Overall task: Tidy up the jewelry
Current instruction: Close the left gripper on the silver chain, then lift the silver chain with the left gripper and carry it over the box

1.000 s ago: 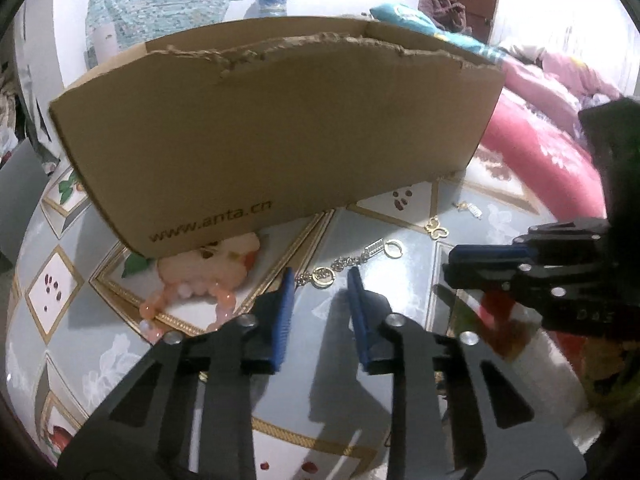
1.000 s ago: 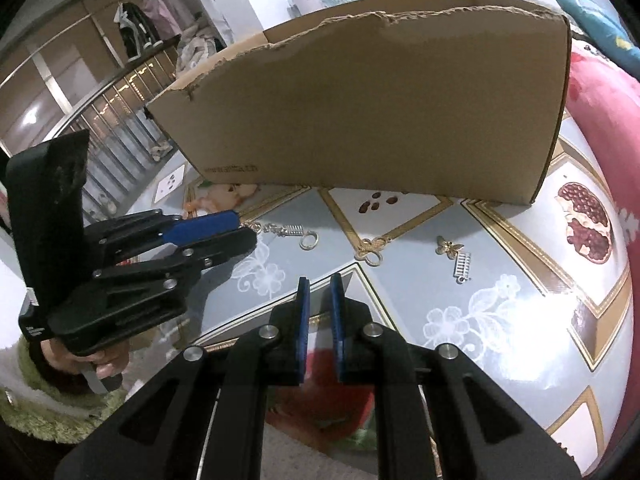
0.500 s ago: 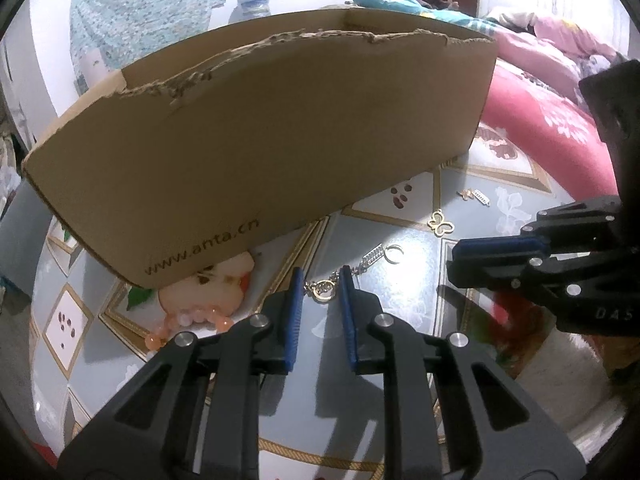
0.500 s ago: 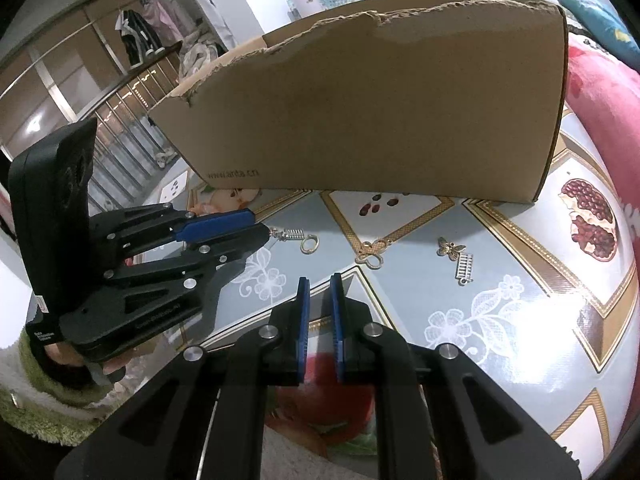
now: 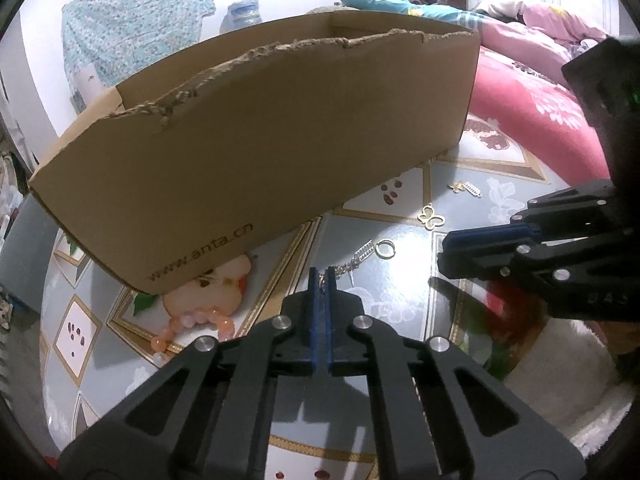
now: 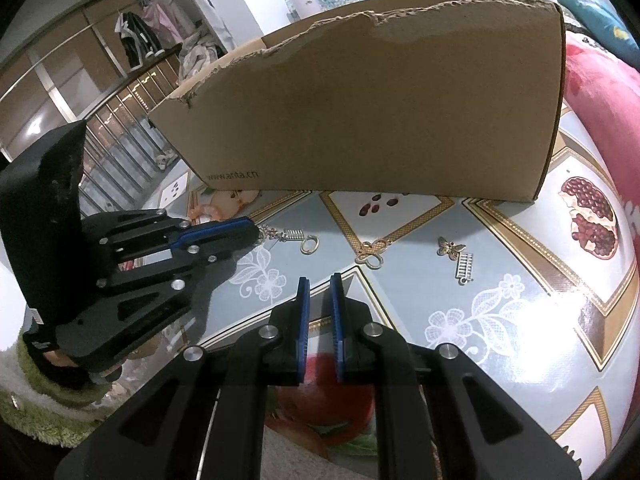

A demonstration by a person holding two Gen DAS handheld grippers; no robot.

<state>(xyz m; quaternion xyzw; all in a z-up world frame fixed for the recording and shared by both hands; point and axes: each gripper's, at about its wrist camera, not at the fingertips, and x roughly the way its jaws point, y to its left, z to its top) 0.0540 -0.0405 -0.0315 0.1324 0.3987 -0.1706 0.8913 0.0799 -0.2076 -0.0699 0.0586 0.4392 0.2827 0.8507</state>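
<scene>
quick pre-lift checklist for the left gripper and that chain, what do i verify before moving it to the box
1. Left gripper shut on the silver chain: ok, one end sits between the pads.
2. Grip secure enough to lift: cannot tell.
3. Chain's ring end free of the gold butterfly charm: ok, apart.
4. Right gripper out of the way: ok, nothing between its pads.
5. Cardboard box top open: ok.
6. Pink bead bracelet clear of the chain: ok.

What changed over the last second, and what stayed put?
The left gripper edged forward and closed its open jaws on the chain's end. The right gripper kept still, jaws slightly apart with nothing between them. The box, bead bracelet and charms stayed put.
</scene>
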